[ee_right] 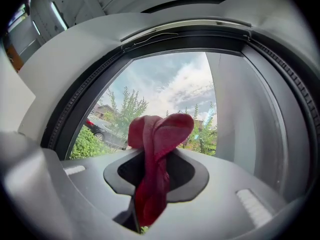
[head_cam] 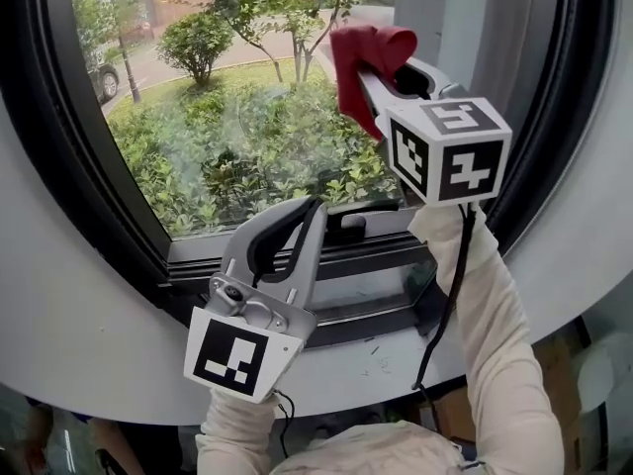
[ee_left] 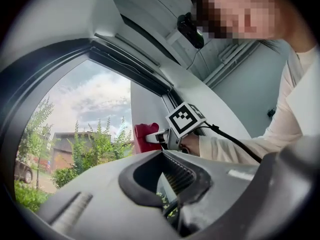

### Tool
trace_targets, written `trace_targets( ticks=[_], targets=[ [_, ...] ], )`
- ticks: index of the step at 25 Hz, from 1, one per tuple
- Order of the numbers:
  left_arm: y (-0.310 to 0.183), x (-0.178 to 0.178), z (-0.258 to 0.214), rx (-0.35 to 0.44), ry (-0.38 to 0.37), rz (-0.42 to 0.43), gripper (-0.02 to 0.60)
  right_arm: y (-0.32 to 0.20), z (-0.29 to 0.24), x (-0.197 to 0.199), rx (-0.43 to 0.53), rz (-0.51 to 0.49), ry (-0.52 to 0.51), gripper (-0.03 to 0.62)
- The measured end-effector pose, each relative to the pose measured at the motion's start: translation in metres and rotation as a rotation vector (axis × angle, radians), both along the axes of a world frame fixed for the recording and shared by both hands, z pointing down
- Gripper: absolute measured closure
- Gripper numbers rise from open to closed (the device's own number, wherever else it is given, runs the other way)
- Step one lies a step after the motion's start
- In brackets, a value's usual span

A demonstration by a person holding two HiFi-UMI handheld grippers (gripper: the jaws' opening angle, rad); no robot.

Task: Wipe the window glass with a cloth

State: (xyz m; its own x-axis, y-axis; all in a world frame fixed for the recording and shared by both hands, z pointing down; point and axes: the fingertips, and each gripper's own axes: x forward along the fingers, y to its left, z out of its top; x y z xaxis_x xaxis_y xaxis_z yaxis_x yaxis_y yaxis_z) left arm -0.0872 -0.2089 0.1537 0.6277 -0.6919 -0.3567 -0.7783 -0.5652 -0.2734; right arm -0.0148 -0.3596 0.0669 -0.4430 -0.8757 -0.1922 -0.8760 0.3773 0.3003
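**Clerk:** State of the right gripper [head_cam: 368, 65]?

**Inspector:** It is raised to the upper right part of the window glass [head_cam: 237, 137]. Its jaws are clamped on a red cloth [head_cam: 361, 47]. In the right gripper view the cloth runs down between the jaws, and its loose end bunches above their tips.

**Clerk:** Is the cloth touching the pane?

**Inspector:** It is right up against the pane or just short of it. No view settles whether they touch.

**Clerk:** And the left gripper [head_cam: 297, 221]?

**Inspector:** It is held lower, in front of the bottom edge of the dark window frame [head_cam: 59, 156] and close to the black handle [head_cam: 356, 216]. Its jaws are together with nothing between them. In the left gripper view only a thin sliver of greenery shows through the slit between them.

**Clerk:** Position of the arms?

**Inspector:** The right arm, in a pale sleeve [head_cam: 495, 334], reaches upward. A black cable hangs from the right gripper's marker cube. The two grippers are well apart.

**Clerk:** Anything beyond the glass?

**Inspector:** There are green shrubs [head_cam: 198, 43] and a parked car [head_cam: 102, 79] at the left edge.
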Motion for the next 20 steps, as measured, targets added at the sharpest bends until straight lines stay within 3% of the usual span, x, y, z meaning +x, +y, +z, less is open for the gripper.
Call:
trace_targets(
  ticks=[9,20],
  targets=[
    [-0.011,0.064,-0.022,0.04,-0.022,0.02,0.581,-0.006,0.002,0.058,-0.012,-0.013,-0.008,0.468],
    [-0.025,0.121,-0.024,0.027,-0.02,0.063,0.581,-0.021,0.001,0.196,0.017,0.246,-0.052,0.472]
  ],
)
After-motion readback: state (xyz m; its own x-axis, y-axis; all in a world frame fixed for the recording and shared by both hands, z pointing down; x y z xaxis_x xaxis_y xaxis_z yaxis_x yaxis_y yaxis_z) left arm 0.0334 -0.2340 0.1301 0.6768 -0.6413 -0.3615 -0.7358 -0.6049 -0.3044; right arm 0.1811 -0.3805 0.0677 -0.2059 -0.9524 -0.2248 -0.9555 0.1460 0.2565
